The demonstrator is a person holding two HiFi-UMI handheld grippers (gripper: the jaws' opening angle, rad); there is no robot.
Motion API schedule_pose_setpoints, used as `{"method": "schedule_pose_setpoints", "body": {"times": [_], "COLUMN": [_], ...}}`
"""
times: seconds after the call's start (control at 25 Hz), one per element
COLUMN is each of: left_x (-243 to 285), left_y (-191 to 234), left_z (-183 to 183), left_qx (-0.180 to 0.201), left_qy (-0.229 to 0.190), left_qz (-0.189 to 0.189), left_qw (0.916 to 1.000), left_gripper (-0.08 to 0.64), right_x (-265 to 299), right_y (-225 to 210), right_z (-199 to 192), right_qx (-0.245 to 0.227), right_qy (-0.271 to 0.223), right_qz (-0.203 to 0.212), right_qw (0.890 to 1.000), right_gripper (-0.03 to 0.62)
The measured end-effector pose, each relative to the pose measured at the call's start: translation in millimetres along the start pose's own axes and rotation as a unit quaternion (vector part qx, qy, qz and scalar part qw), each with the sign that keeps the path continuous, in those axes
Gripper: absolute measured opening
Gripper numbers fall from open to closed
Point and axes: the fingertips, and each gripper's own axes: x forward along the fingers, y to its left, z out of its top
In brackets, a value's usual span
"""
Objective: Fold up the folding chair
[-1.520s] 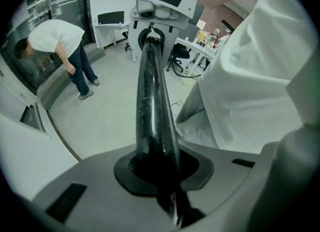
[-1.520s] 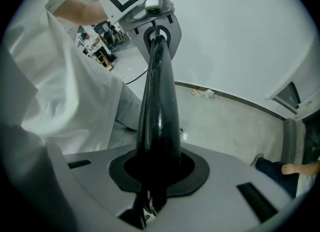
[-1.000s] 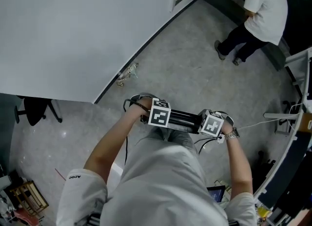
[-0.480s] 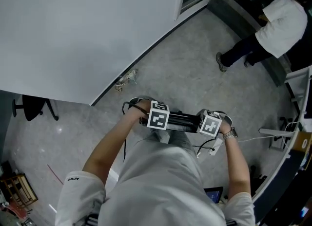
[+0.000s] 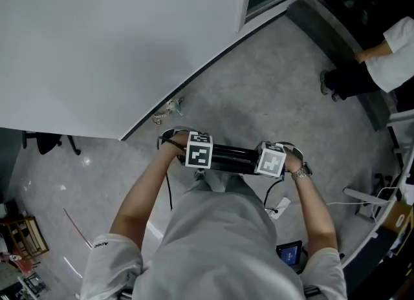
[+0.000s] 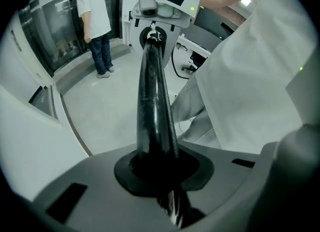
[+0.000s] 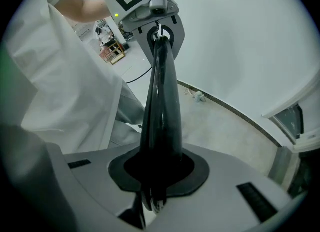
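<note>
Chair (image 5: 228,158) largely hidden, perhaps folded, bystander (image 5: 396,64) cropped

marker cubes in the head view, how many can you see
2. The left marker cube sits at the left end of the black bar, and the right marker cube sits at its right end. Both show fully, and none seems hidden.

Soft, even indoor light — fisheye-warped edges

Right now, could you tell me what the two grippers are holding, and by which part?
Both hold one black bar, probably the chair's: the left gripper clamps its left end, the right gripper its right end.
</note>
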Motion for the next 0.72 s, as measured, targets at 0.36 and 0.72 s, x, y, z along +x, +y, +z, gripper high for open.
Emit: {"method": "schedule_pose_setpoints", "body": {"times": [0.36, 0.72], "left_x": [-7.5, -22.8], "left_y": [60.9, 94.3], "left_z": [29.2, 22.5], "left_qx": [-0.078, -0.117], "left_qy": [-0.016, -0.022], "left_qz": [0.034, 0.048], "left_qw": [0.9963, 0.9917], "left_gripper": [0.064, 0.064], "right_x": [-29.2, -43.4], "right_y": [-79.0, -125.5], "right_z": [-22.7, -9.0], "right_qx": [-0.088, -0.134], "right_qy": [0.013, 0.021], "right_qz": [0.002, 0.009], "right_qw": [0.996, 0.991], "right_gripper": [0.061, 0.061]}}
